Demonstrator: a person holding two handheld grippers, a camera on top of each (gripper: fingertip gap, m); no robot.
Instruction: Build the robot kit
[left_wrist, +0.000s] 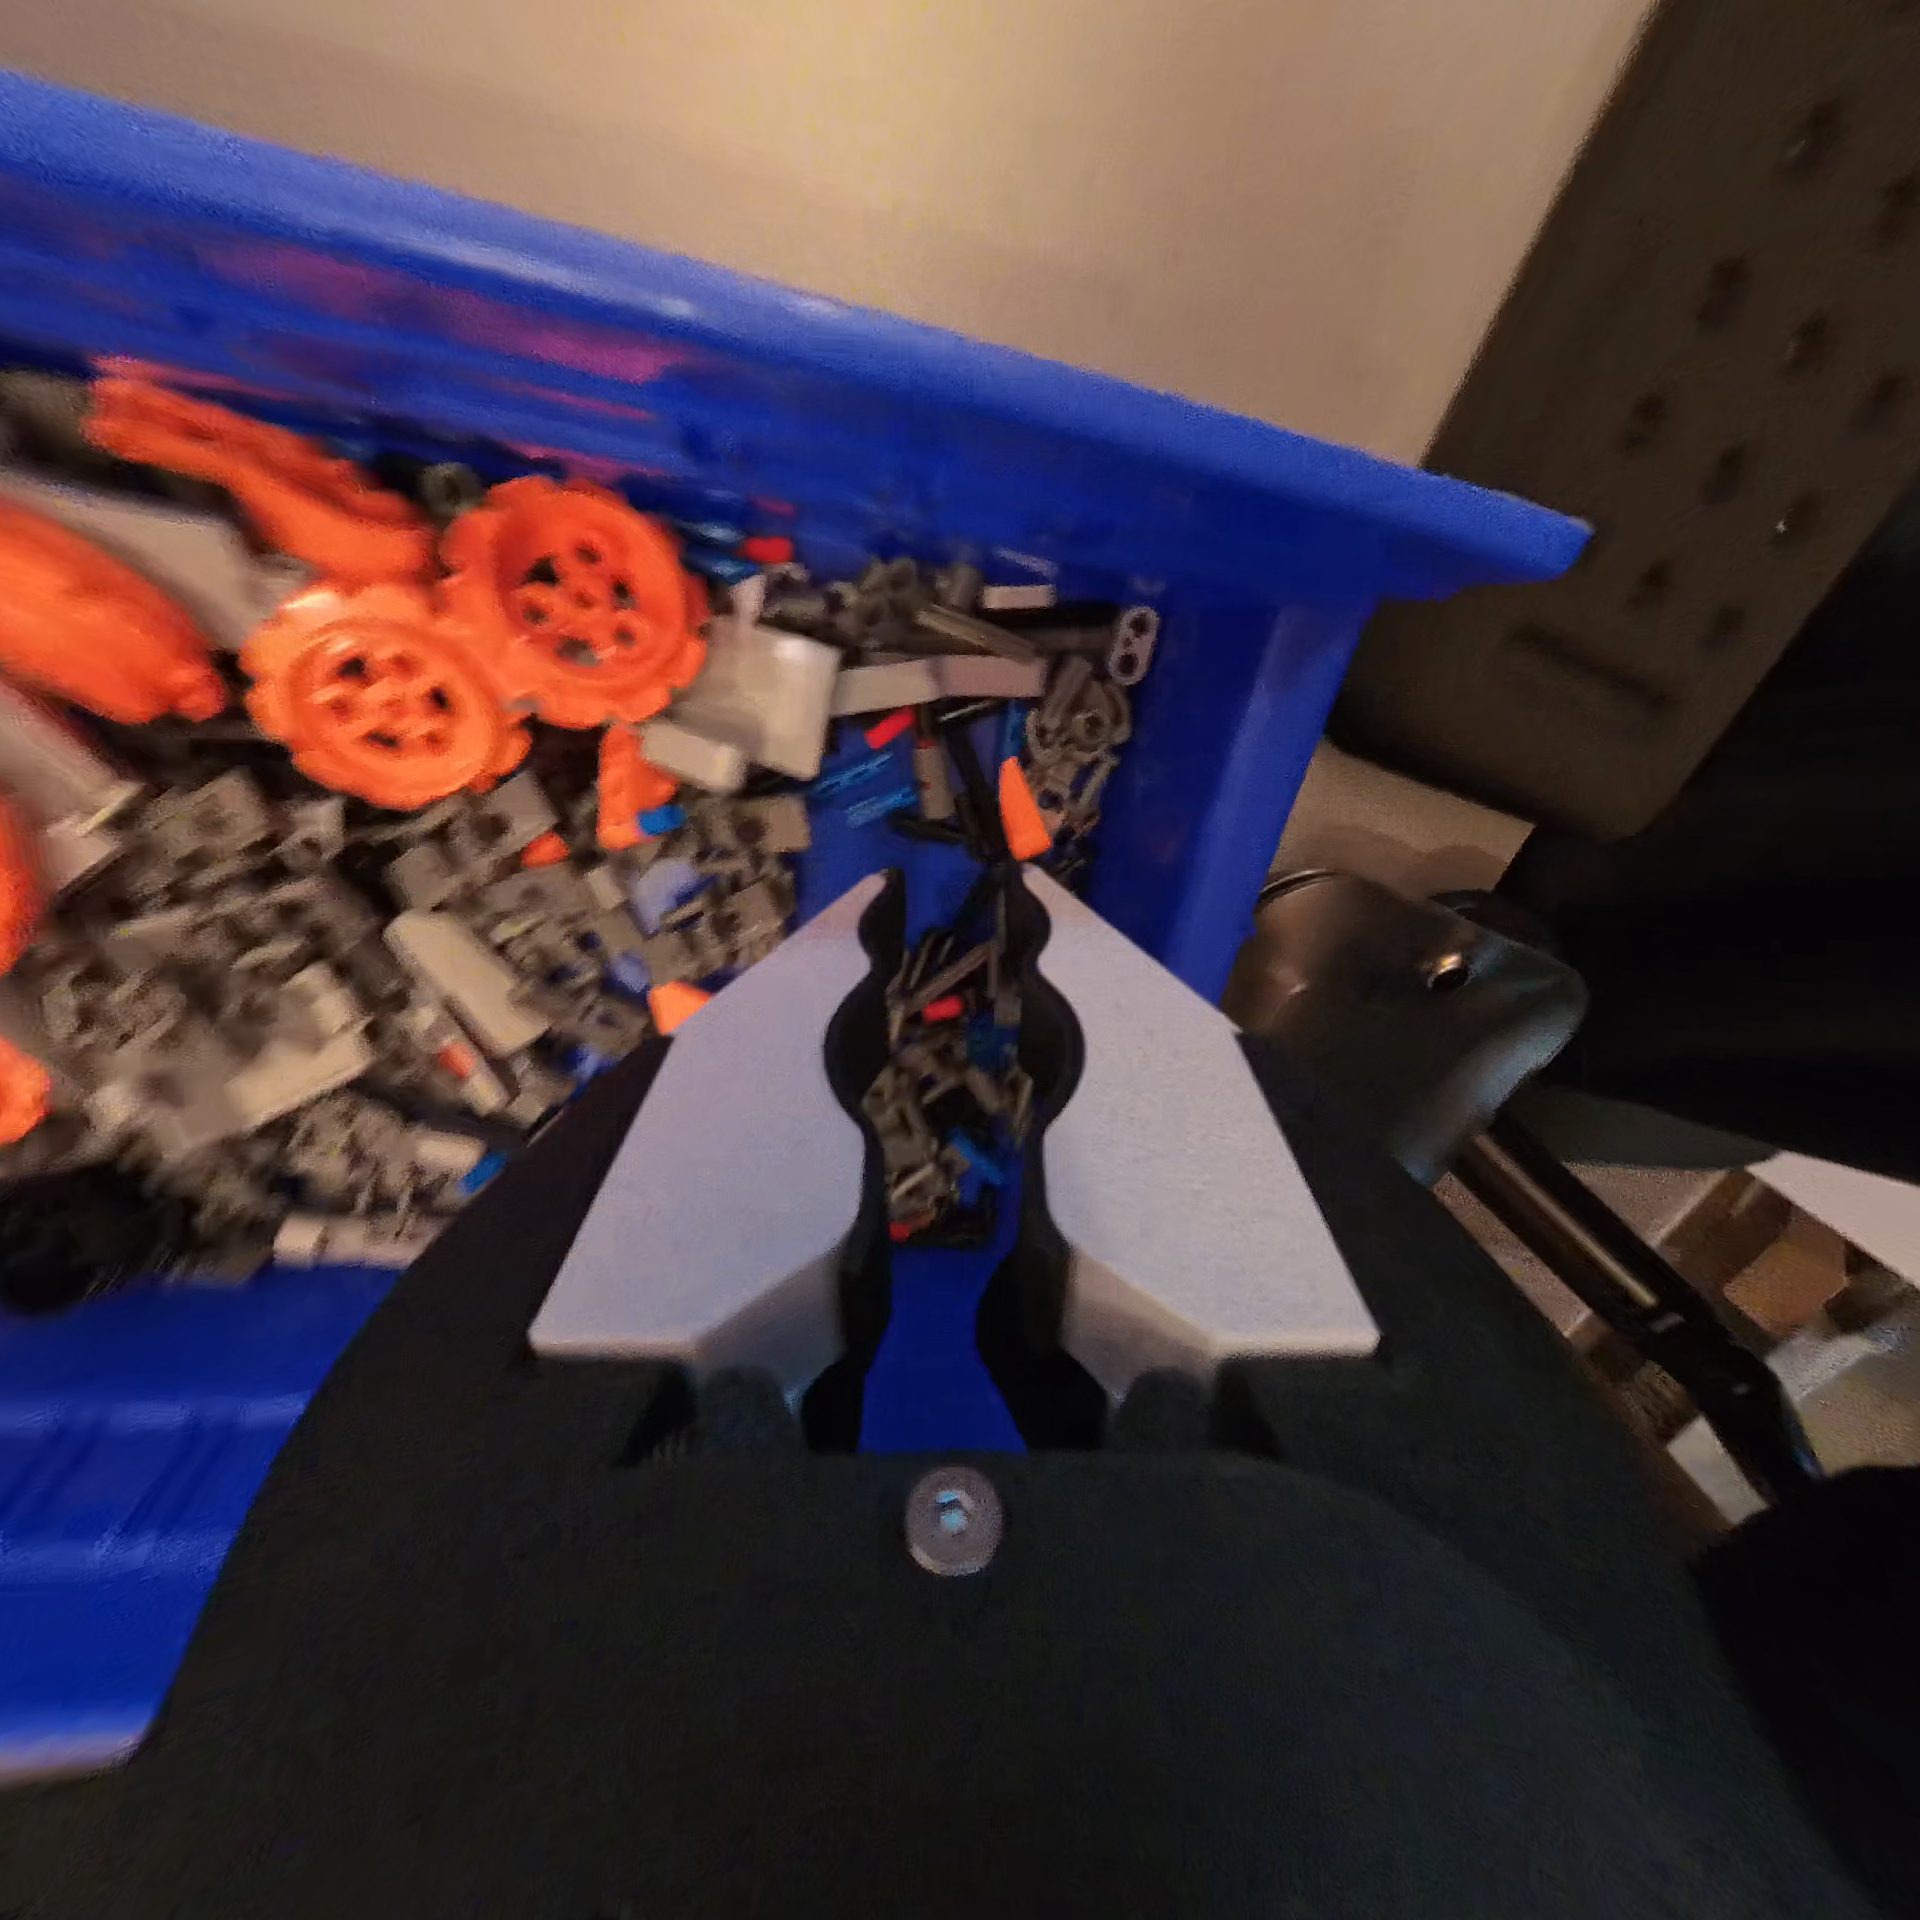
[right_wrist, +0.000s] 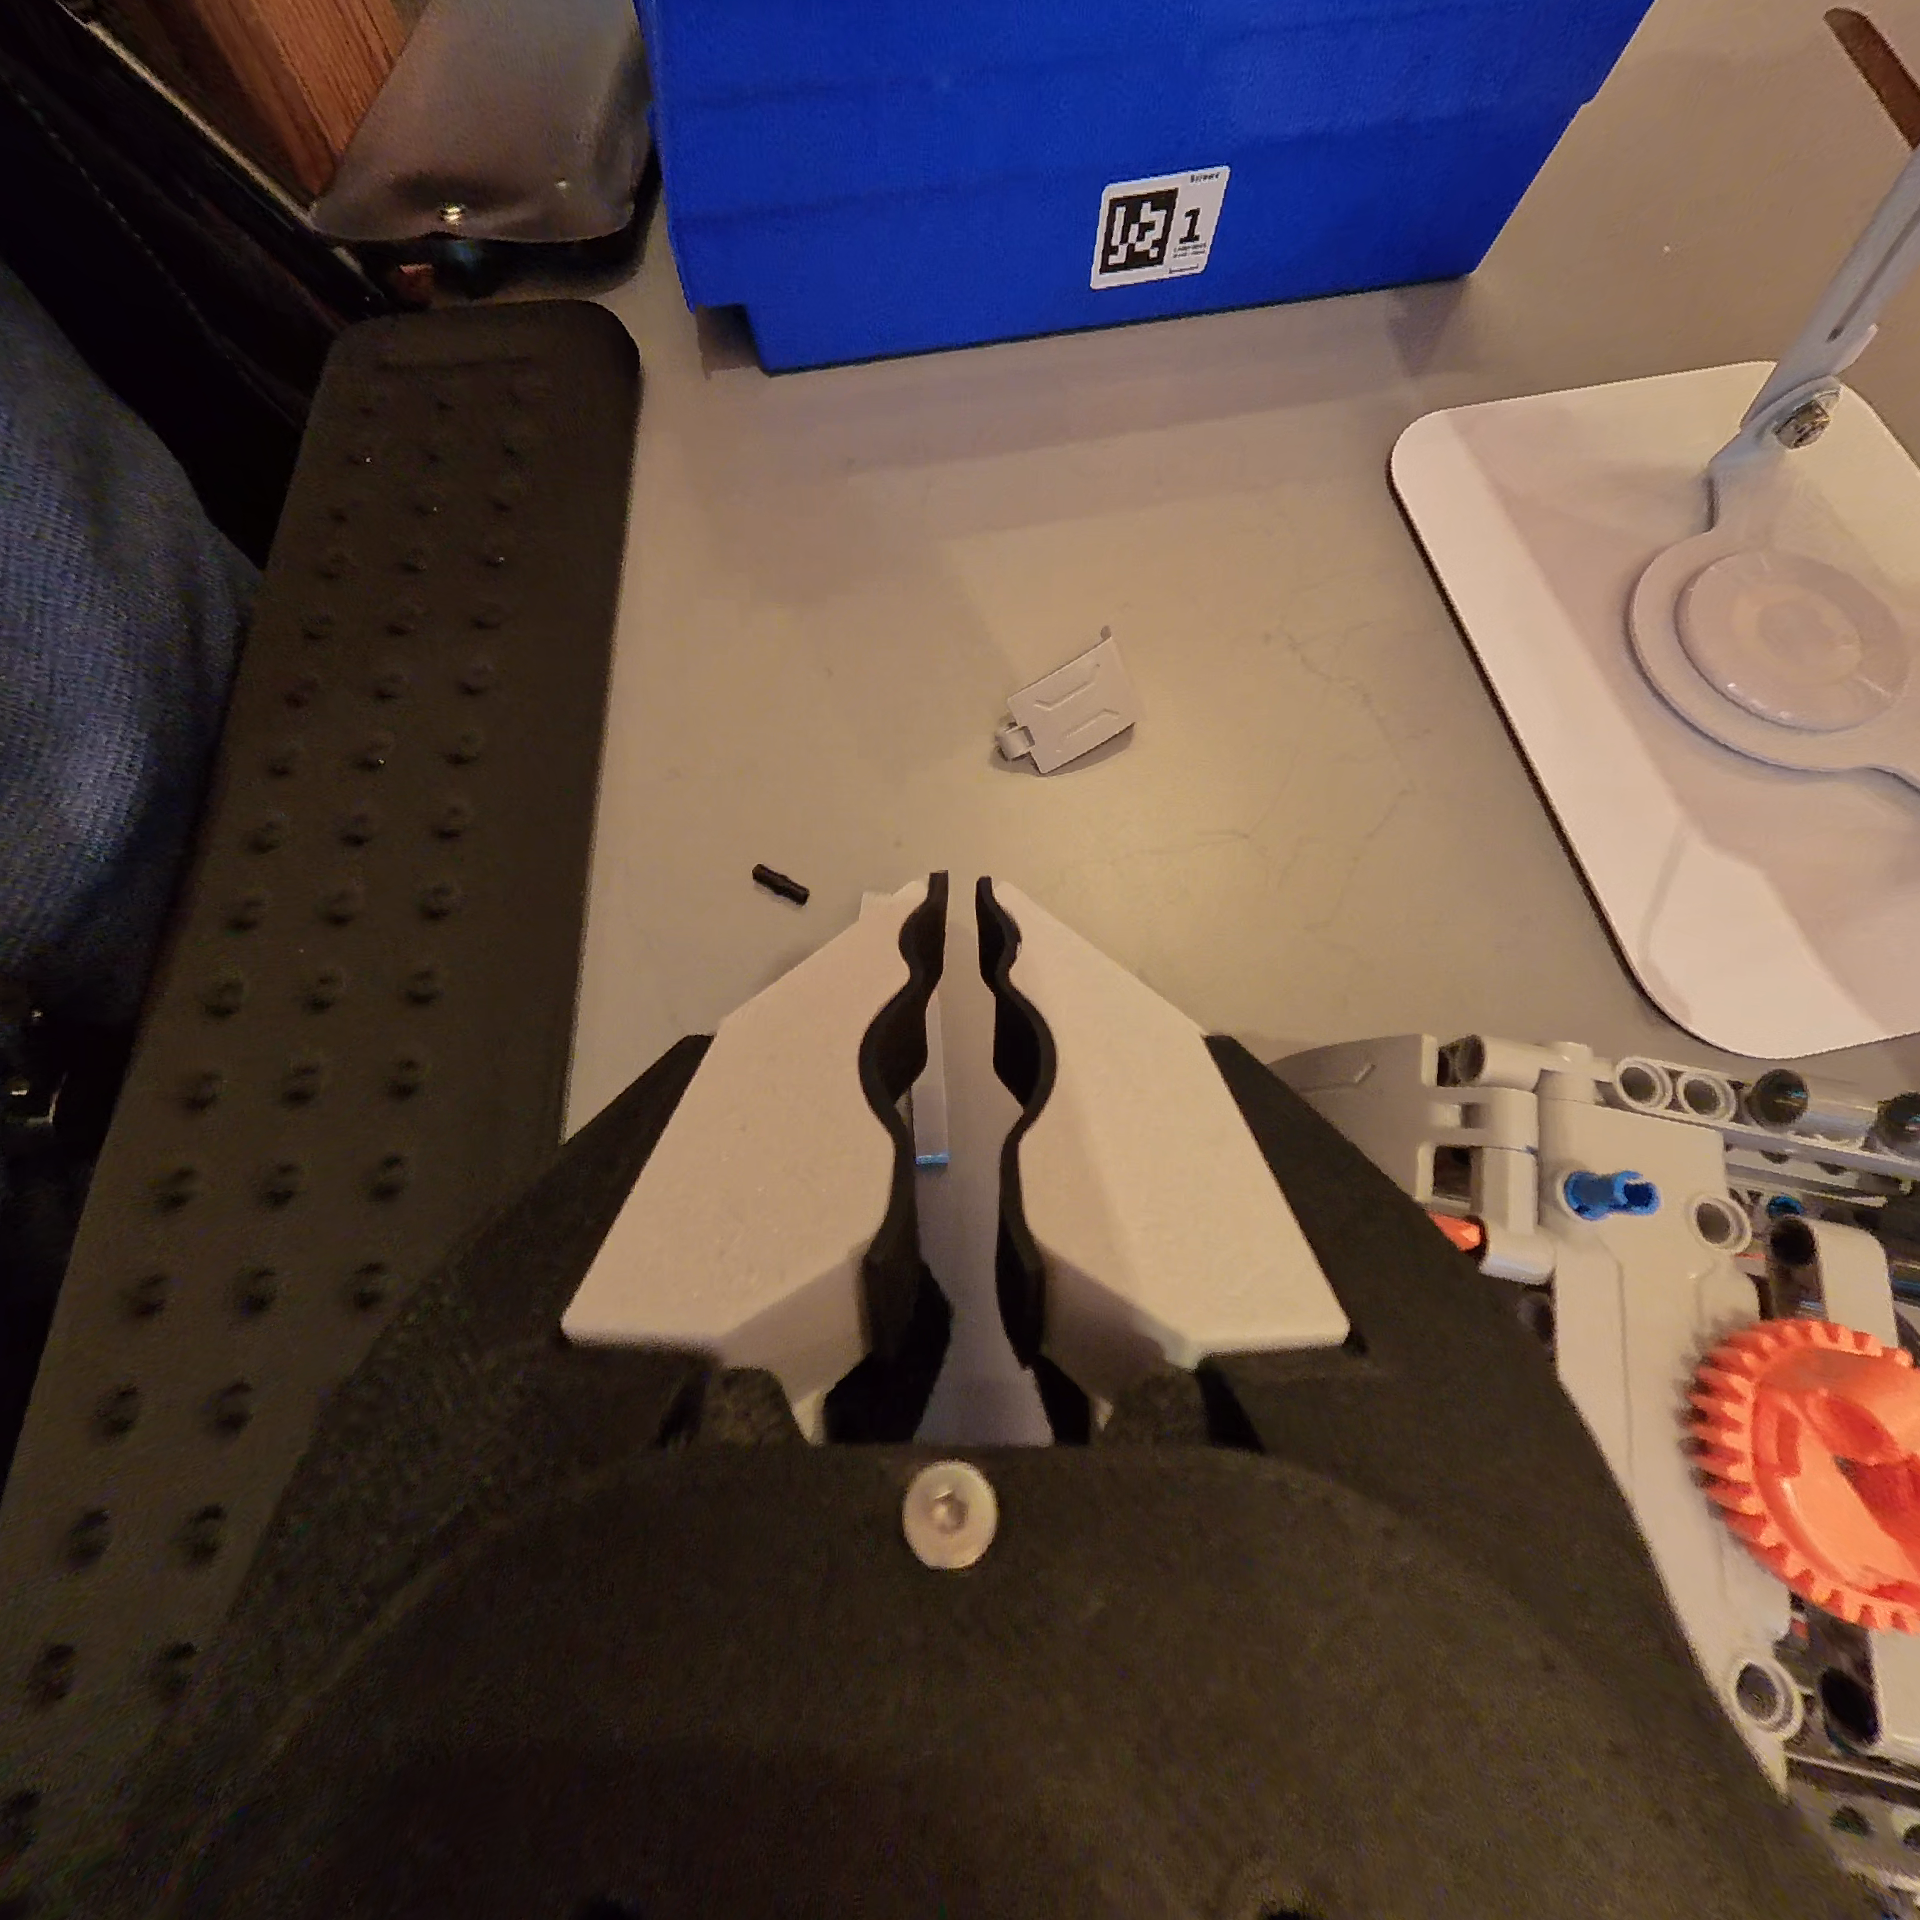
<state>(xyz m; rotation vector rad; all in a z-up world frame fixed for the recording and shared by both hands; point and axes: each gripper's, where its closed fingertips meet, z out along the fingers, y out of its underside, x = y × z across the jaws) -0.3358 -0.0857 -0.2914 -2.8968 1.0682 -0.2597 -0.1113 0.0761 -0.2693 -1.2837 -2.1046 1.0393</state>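
Bin (left_wrist: 935, 416) below left gripper (left_wrist: 956, 883); fingers (left_wrist: 727, 1122) slightly parted.

We see the left gripper (left_wrist: 954, 883) over a blue bin (left_wrist: 1039, 447), jaws slightly parted, nothing held. Below lie orange wheels (left_wrist: 468, 655) and grey parts (left_wrist: 312, 987).

My left gripper (left_wrist: 956, 883) and right gripper (right_wrist: 961, 883) match: matte black textured bodies, pale grey wedge-shaped fingers (right_wrist: 769, 1174), black wavy-edged inner pads (left_wrist: 1044, 935). One silver screw (right_wrist: 949, 1527) sits centred behind each pair of jaws.
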